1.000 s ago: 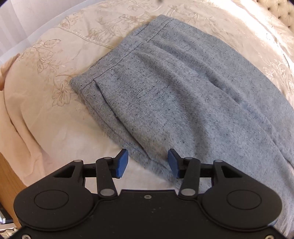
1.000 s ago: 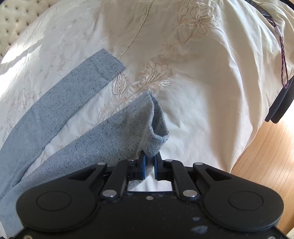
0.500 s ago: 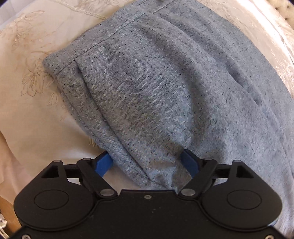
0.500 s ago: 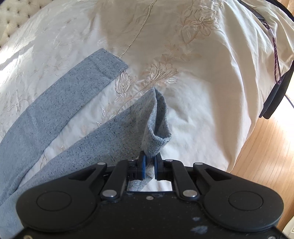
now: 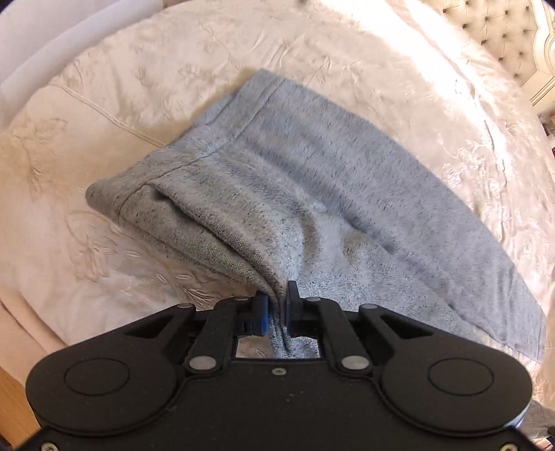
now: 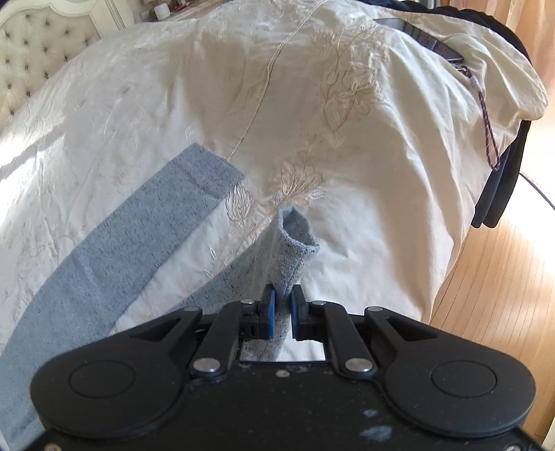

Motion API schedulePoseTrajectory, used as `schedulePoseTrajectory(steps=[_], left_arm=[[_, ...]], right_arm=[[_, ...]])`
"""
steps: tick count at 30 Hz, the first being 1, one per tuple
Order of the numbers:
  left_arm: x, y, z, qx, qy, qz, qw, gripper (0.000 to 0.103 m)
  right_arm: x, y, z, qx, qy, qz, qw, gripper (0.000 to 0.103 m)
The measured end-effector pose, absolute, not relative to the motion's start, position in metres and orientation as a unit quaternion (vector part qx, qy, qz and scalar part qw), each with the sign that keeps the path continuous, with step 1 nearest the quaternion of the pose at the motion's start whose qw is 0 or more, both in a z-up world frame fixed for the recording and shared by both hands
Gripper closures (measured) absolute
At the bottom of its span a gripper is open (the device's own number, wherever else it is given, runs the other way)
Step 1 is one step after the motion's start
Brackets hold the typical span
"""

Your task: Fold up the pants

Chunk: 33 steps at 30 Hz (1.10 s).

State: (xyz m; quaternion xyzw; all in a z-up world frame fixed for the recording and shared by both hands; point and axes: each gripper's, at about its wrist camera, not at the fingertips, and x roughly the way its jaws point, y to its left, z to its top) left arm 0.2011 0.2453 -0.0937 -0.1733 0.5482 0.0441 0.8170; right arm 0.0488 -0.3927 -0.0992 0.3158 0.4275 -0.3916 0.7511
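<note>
Grey-blue knit pants lie on a cream embroidered bedspread. In the left wrist view their waistband end spreads ahead, and my left gripper is shut on the near side edge, pulling the cloth up into a ridge. In the right wrist view my right gripper is shut on the near leg's cuff, which stands lifted off the bed with its hem open. The other leg lies flat to the left.
A tufted headboard stands at the far end of the bed. A phone with a purple cord lies near the bed's right edge, beside a hanging dark garment. Wooden floor lies beyond that edge.
My left gripper's wide-open jaws closed on the pants' near edge and lifted it. The right gripper rose with the cuff held in it.
</note>
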Motion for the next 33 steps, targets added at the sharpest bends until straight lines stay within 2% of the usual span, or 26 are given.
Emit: schedulePoseTrajectory(steps=[8, 12, 20, 33], left_arm=[[0.197, 0.256, -0.114, -0.170, 0.602, 0.084, 0.776, 0.092], [0.209, 0.253, -0.090, -0.187, 0.589, 0.095, 0.781, 0.092], [0.272, 0.227, -0.052, -0.175, 0.554, 0.097, 0.808, 0.092], [0.387, 0.184, -0.089, -0.158, 0.550, 0.143, 0.807, 0.092]], right_arm=[[0.017, -0.398, -0.113, 0.356, 0.435, -0.426, 0.709, 0.093], [0.029, -0.404, -0.104, 0.351, 0.431, -0.415, 0.720, 0.093], [0.105, -0.437, -0.087, 0.368, 0.398, -0.366, 0.756, 0.093], [0.237, -0.488, -0.141, 0.393, 0.400, -0.362, 0.745, 0.093]])
